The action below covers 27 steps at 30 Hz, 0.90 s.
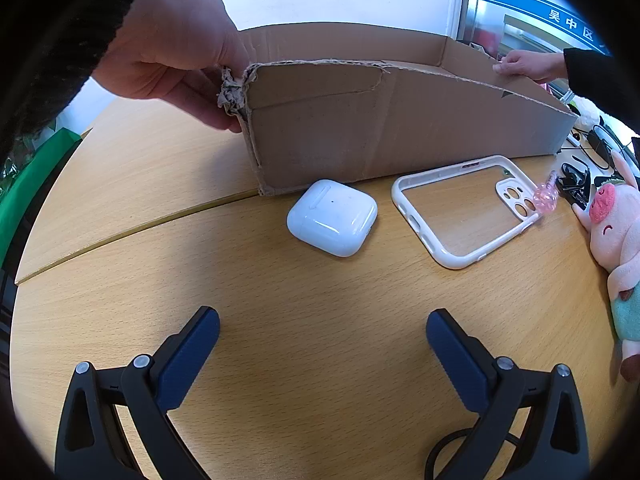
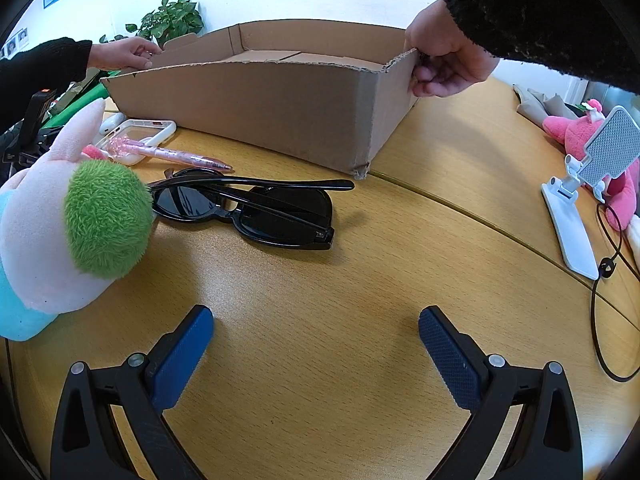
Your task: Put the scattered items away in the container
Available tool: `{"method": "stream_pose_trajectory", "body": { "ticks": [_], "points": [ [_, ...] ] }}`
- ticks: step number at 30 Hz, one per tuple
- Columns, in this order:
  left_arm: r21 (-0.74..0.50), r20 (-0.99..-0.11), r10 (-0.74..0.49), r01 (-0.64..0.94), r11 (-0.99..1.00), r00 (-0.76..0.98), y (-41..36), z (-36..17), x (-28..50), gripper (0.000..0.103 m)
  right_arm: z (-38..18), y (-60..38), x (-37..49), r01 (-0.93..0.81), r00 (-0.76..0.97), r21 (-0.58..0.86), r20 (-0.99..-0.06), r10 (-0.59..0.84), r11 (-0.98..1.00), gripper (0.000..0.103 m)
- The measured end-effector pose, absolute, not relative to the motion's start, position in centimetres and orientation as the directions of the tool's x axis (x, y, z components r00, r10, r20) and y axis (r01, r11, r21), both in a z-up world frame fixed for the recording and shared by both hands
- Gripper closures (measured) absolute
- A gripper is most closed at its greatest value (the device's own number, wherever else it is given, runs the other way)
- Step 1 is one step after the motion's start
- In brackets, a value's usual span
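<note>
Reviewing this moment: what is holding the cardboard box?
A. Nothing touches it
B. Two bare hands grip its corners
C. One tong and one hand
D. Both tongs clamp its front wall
B: in the right wrist view a hand and another hand grip the cardboard box corners; both tongs are open, away from it.

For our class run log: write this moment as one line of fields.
left gripper: open, empty | right gripper: open, empty | cardboard box: held by two hands | earbud case, phone case, sunglasses: on table

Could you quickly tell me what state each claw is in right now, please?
Left claw: open, holding nothing, above the wooden table.
Right claw: open, holding nothing, short of the sunglasses.
</note>
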<state>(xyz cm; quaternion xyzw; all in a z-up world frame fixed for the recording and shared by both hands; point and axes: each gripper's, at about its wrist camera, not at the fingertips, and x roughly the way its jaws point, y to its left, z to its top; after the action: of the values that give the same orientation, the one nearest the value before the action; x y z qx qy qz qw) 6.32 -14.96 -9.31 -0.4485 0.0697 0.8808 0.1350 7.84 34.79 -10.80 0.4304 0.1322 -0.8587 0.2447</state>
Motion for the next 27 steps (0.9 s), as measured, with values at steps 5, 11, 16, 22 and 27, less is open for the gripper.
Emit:
{"method": "stream_pose_trajectory", "body": {
  "ticks": [5,11,16,22,27],
  "points": [
    [0.002,-0.809,0.175,-0.3,-0.954,-0.561,-14.97,-9.31,6.31,0.0,-10.81,34.79,7.85,0.534,-0.51,-0.016,-0.804,-0.306,-0.845,0.0],
    [0.002,-0.809,0.175,-0.3,-0.954,-0.561,-14.86,-9.34,6.29,0.0,-10.81,34.79,7.85,0.534,-0.51,-0.017,-0.804,-0.306,-0.845,0.0],
    [0.002,-0.809,0.175,-0.3,-0.954,-0.561,-14.71,-9.38,6.25,0.0,-10.81,34.79,7.85,0.534,-0.51,-0.017,-0.804,-0.306,-0.846,0.0],
    [0.002,-0.809,0.175,-0.3,-0.954,-0.561,-14.64,-9.44,6.28,0.0,-10.81,34.8,7.85,0.533,-0.51,-0.017,-0.804,-0.306,-0.846,0.0],
    [0.001,-0.809,0.174,-0.297,-0.955,-0.562,-14.6,-9.49,6.39,0.0,-10.81,34.76,7.83,0.529,-0.512,-0.017,-0.804,-0.304,-0.848,0.0]
  ]
}}
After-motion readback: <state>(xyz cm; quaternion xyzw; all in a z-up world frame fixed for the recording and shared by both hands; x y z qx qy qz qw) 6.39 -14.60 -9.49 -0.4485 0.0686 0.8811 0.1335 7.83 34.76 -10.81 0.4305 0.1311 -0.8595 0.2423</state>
